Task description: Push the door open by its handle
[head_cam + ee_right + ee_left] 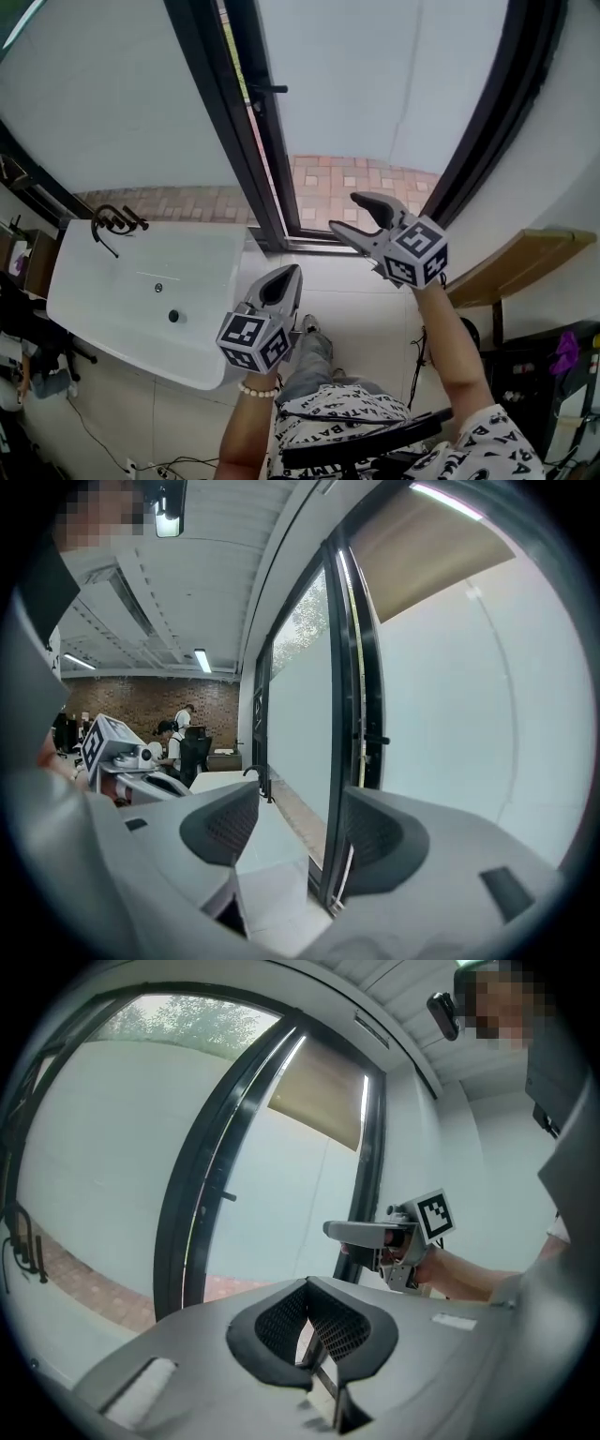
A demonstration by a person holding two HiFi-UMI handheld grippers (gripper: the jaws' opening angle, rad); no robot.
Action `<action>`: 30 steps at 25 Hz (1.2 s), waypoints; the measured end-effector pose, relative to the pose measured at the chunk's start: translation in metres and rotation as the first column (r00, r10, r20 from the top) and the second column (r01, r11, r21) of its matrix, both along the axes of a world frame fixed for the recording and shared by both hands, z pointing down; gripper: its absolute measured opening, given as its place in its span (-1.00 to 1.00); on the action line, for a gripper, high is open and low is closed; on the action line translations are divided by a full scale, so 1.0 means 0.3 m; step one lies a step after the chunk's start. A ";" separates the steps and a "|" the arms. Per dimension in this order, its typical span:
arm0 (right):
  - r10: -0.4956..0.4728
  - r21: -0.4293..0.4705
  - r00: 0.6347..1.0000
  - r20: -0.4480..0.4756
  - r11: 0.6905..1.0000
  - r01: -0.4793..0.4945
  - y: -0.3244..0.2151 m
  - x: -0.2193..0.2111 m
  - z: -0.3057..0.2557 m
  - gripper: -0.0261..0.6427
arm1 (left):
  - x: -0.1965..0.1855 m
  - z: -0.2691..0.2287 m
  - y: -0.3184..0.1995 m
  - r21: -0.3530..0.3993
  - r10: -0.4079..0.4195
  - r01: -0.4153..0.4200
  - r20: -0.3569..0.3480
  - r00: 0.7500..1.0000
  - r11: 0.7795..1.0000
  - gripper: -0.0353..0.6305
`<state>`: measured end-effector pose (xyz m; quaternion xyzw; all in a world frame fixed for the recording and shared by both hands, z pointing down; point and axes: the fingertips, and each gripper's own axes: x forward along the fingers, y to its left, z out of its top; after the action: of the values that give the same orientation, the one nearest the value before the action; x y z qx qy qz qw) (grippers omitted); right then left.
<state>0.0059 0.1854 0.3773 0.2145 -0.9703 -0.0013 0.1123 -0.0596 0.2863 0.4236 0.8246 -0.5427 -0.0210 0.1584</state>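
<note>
The only lettering I can read is at the bottom of the head view, on my black-and-white patterned clothes. The capitals "BAT" repeat across the fabric, and the rest of each word is too creased to make out. The cube on my left claw and the cube on my right claw each carry square black-and-white coded markers.

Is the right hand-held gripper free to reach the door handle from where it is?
Probably yes. The right hand-held gripper is open and empty, and the door handle sticks out ahead of it with nothing between them. The two are apart, so the gripper would have to move forward.
</note>
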 end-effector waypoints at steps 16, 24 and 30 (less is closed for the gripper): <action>-0.105 0.099 0.962 -0.253 0.986 0.134 -0.834 -0.430 -0.059 -0.02 | -0.209 0.059 -0.646 -0.042 -0.063 0.063 -0.016 0.998 0.997 -0.93; -0.169 0.116 0.871 -0.462 0.962 0.248 -1.037 -0.608 -0.085 -0.07 | -0.275 0.041 -0.815 -0.034 -0.047 0.047 -0.012 0.999 0.998 -0.93; -0.196 0.067 0.826 -0.528 0.960 0.271 -1.145 -0.750 -0.016 -0.11 | -0.311 0.036 -0.891 -0.029 -0.044 0.043 -0.023 0.999 0.999 -0.93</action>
<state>-0.2192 -0.1581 0.3725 0.0929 -0.9207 -0.1403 0.3521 -0.1529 0.0189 0.4342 0.8100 -0.5587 -0.0264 0.1760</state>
